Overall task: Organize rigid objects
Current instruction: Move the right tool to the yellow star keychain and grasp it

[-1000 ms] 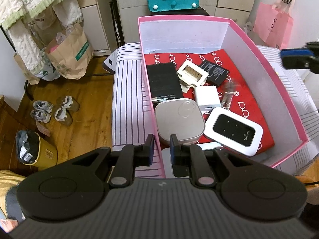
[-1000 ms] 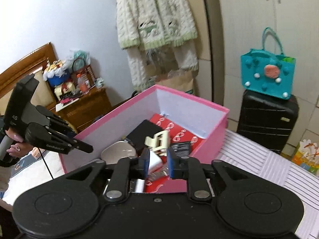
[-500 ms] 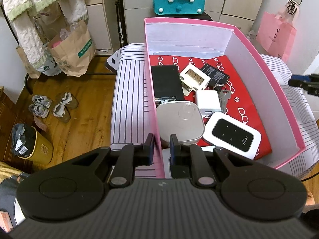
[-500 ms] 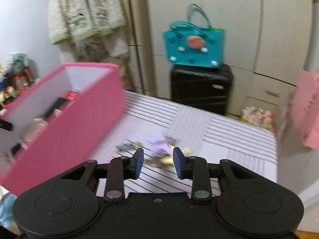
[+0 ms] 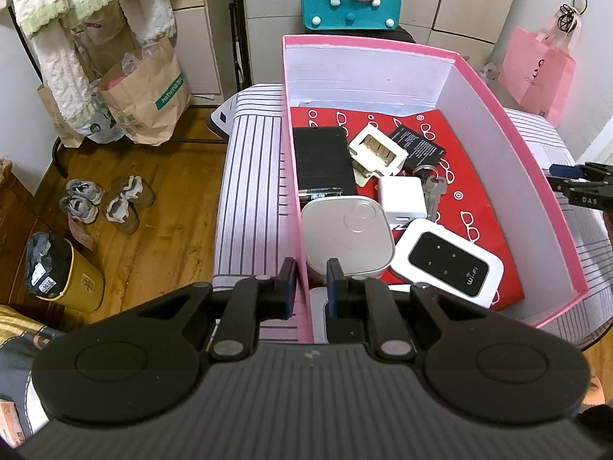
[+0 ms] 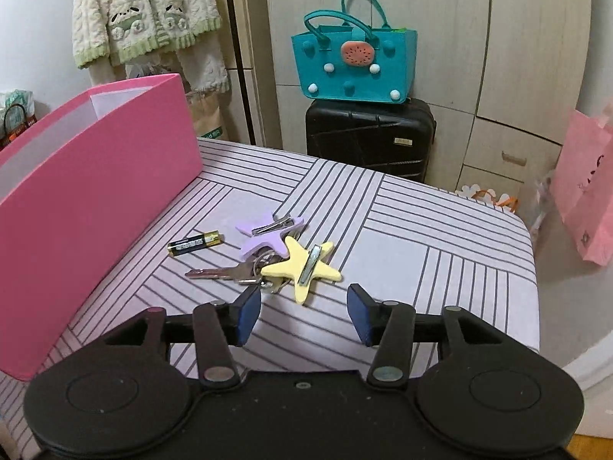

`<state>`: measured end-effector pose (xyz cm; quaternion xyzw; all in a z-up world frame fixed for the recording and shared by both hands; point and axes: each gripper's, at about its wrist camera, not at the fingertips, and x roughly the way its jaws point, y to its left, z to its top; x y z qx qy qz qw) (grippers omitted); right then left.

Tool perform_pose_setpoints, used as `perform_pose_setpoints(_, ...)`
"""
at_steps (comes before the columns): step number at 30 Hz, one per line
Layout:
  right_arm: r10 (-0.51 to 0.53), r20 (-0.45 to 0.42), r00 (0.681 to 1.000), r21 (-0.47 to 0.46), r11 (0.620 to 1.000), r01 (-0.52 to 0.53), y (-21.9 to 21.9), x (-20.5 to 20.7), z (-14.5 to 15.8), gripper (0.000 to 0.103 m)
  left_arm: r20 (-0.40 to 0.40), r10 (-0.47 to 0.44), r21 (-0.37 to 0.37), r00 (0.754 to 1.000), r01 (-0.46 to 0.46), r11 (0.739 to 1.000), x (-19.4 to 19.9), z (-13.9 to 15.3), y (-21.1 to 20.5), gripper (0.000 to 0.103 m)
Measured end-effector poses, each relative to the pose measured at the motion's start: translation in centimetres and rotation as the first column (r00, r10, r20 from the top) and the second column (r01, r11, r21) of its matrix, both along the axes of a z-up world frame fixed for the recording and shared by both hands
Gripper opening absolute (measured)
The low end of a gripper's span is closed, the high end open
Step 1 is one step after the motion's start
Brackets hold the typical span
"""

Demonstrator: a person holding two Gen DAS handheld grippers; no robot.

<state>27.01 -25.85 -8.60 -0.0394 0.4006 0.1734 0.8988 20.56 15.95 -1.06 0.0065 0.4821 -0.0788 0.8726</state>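
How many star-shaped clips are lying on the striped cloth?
2. The purple star clip lies beside the battery; the yellow star clip overlaps its near edge, partly over the keys. None looks hidden.

I am seeing two star clips [image 6: 302, 268], one battery [image 6: 195, 244] and one key bunch [image 6: 230, 271] lying here.

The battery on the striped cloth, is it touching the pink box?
No, the battery lies apart from the pink box, with striped cloth between them.
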Motion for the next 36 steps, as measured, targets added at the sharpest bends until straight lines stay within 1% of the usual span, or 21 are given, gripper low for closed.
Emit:
perform_pose_setpoints(8, -0.011, -0.033, 0.999, 0.057, 0.998, 0.013, 0.7, 1.8, -0.9, 0.062, 0.001, 0.002, 0.009, 1.000, -0.002, 1.000, 0.0, 0.1, -0.2, 0.014)
perform_pose_setpoints(11, -0.027, -0.011, 1.000, 0.039, 0.999, 0.027, 1.2, 1.9, -1.1, 0.061, 0.002, 0.001, 0.010, 1.000, -0.001, 1.000, 0.0, 0.1, -0.2, 0.014)
perform_pose_setpoints(18, -0.064, -0.012, 0.998, 0.095, 0.993, 0.065, 0.3, 2.3, -1.2, 0.061, 0.002, 0.001, 0.009, 1.000, -0.001, 1.000, 0.0, 0.1, -0.2, 0.014)
perform_pose_setpoints(19, -0.070, -0.009, 0.998, 0.095, 0.993, 0.070, 0.3, 2.2, -1.3, 0.055, 0.002, 0.001, 0.008, 1.000, -0.001, 1.000, 0.0, 0.1, -0.2, 0.014)
perform_pose_setpoints(20, -0.070, -0.006, 0.998, 0.094, 0.993, 0.070, 0.3, 2.2, -1.3, 0.038, 0.002, 0.000, 0.007, 1.000, 0.000, 1.000, 0.0, 0.1, -0.2, 0.014)
perform_pose_setpoints(21, -0.065, -0.006, 0.998, 0.092, 0.994, 0.066, 0.3, 2.1, -1.2, 0.036, 0.002, 0.001, 0.008, 1.000, -0.001, 1.000, 0.0, 0.1, -0.2, 0.014)
perform_pose_setpoints(29, -0.070, -0.008, 0.997, 0.053, 0.996, 0.071, 0.2, 1.2, -0.9, 0.036, 0.002, -0.001, 0.004, 1.000, 0.001, 1.000, 0.1, 0.1, -0.3, 0.014)
perform_pose_setpoints(36, -0.057, 0.003, 0.998, 0.029, 0.998, 0.057, 0.2, -0.5, -0.3, 0.036, 0.002, 0.000, 0.004, 1.000, 0.000, 1.000, 0.1, 0.0, -0.3, 0.014)
